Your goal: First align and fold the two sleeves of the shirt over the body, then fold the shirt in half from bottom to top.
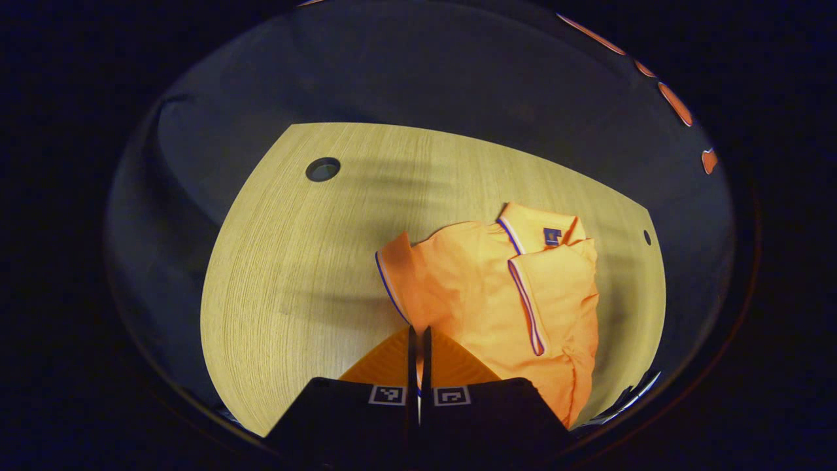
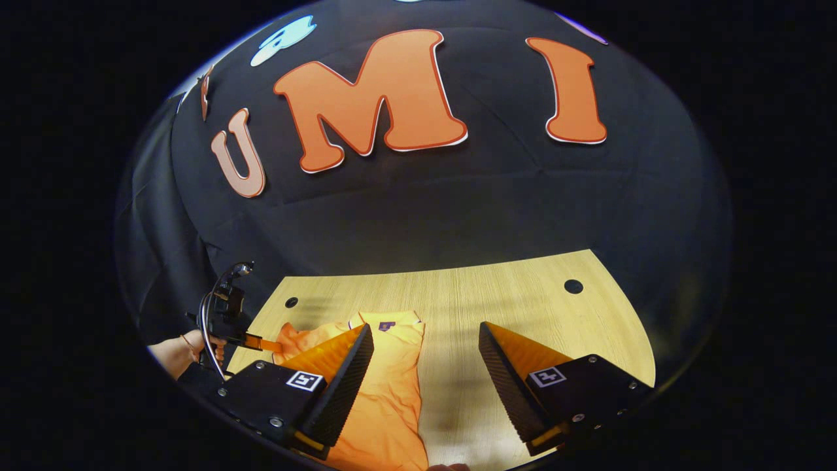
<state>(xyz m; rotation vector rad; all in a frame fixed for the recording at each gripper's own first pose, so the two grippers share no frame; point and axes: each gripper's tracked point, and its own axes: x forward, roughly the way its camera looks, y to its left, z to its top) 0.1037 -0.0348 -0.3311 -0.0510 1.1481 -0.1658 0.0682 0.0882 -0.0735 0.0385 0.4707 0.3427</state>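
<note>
While the orange shirt [image 1: 497,294] lies on the table [image 1: 294,261], one sleeve already folded over its body, the left tool [image 1: 419,340] sits clenched beside the other sleeve [image 1: 394,275], probably pinching its hem, though I cannot tell. The right tool [image 2: 425,366] hangs released above the shirt's lower half, likely waiting for the bottom fold.

We note shirt [image 1: 497,288] of soft matt knit cloth, lightly creased, table [image 1: 301,275] of pale wood-grain laminate, fine straight grain, smooth low sheen, right gripper [image 2: 425,366] finger [image 2: 340,386] faces ribbed and matt, wall [image 2: 458,209] of matt black cloth.
</note>
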